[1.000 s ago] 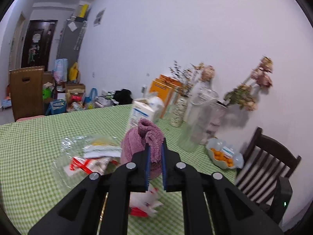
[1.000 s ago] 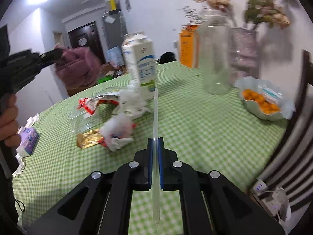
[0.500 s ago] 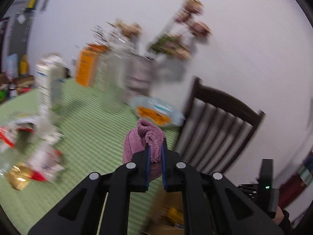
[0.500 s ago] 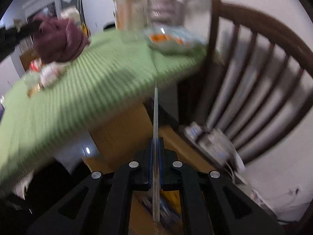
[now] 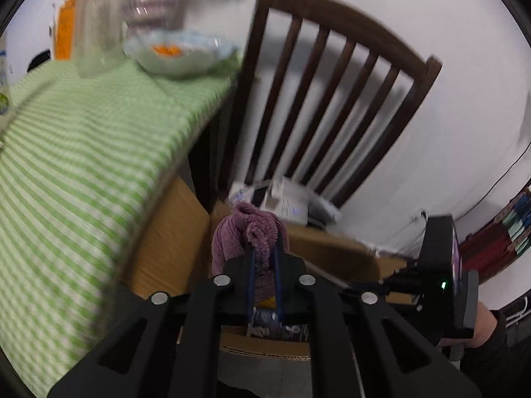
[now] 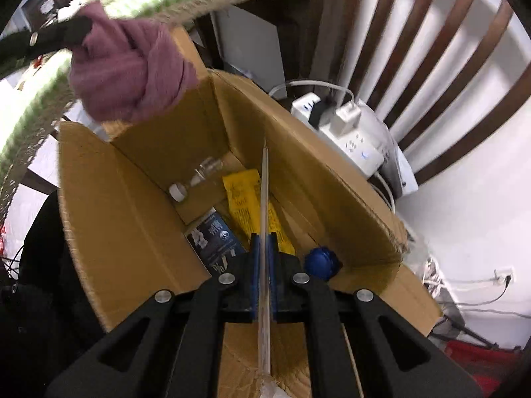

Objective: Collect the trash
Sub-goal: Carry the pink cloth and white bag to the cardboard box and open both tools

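Above the open cardboard box (image 6: 139, 219), the right gripper (image 6: 264, 245) pinched a thin, stiff, slippery clear straw (image 6: 264, 199) mid-length, while the left gripper (image 5: 264, 258) clamped a soft, light purple cloth bundle (image 5: 247, 232) over the box's rim.

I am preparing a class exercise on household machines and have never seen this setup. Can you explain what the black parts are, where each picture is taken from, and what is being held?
No robot here: a person carries two hand-held grippers, each with a camera looking along its jaws. The left gripper, seen from its own camera, is shut on a knotted purple cloth. The right gripper is shut on a thin clear straw. Both hang over an open cardboard box beside the green checked table, near a wooden chair. The box already holds a small clear bottle, a yellow packet and a blue cap.
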Tool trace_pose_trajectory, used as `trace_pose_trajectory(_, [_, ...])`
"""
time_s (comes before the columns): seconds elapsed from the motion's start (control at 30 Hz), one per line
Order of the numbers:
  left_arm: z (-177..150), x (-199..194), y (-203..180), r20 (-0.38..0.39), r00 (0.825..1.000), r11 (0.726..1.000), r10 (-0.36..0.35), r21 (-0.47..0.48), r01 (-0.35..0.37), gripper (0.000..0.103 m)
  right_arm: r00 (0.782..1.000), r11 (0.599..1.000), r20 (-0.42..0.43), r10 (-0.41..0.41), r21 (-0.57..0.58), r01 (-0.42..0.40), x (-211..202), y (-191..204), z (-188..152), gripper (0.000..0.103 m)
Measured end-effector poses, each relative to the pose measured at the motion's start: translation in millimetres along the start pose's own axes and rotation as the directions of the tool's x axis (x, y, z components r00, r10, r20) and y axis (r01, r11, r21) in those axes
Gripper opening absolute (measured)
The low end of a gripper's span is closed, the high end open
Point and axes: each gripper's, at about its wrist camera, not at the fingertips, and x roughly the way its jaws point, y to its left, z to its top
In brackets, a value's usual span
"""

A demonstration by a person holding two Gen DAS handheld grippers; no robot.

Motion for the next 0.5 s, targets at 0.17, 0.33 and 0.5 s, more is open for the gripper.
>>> trace_pose_trajectory(0.17, [-9.1, 35.7, 1.3, -0.102, 0.995, 1.000, 0.011, -0.008, -0.012, 0.007, 0.999, 0.995, 0.029, -0.027, 0.094, 0.025, 0.6, -21.1, -2.3, 0.043])
trace_pose_trajectory(0.33, [-9.0, 59.5, 4.9, -0.153, 0.988, 1.000, 0.002, -0.026, -0.006, 0.008, 0.998, 0.988, 0.058, -0.033, 0.153, 0.023, -4.7, -34.5, -5.8, 0.048])
trace_pose_trajectory(0.5, [1.0, 68.6, 3.5, -0.174, 0.985, 0.999, 0.009, -0.031, -0.015, 0.055, 0.998, 0.984, 0.057, -0.018, 0.178, 0.008, -1.4, -35.8, -8.4, 0.048])
